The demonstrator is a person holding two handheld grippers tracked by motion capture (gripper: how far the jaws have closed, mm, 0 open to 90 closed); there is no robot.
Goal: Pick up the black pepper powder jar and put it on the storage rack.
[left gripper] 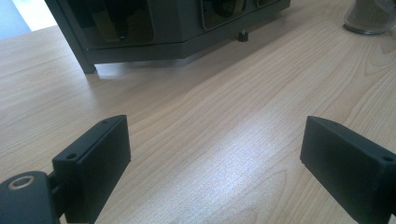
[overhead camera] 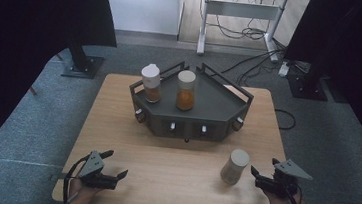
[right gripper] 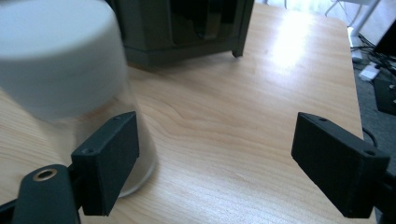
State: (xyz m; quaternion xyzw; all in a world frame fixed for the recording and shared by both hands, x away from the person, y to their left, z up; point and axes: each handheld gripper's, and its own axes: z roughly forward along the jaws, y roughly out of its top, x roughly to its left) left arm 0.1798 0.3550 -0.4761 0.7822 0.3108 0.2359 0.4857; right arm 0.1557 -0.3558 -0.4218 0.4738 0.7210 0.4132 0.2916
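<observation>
Two jars (overhead camera: pixel 151 83) (overhead camera: pixel 185 90) shelved on rack (overhead camera: pixel 219 103); third jar (overhead camera: pixel 234 166) outstanding, on desk (overhead camera: pixel 173 166) just beside right gripper (overhead camera: pixel 258 176), jaws released. Left gripper (overhead camera: pixel 115 168) released, idle.

I see my right gripper (overhead camera: pixel 261 176) just beside a white-capped jar (overhead camera: pixel 234 166) on the table (overhead camera: pixel 164 150), jaws seemingly apart. My left gripper (overhead camera: pixel 115 163) rests open, well away. Two jars stand on the dark rack (overhead camera: pixel 219 105).
</observation>
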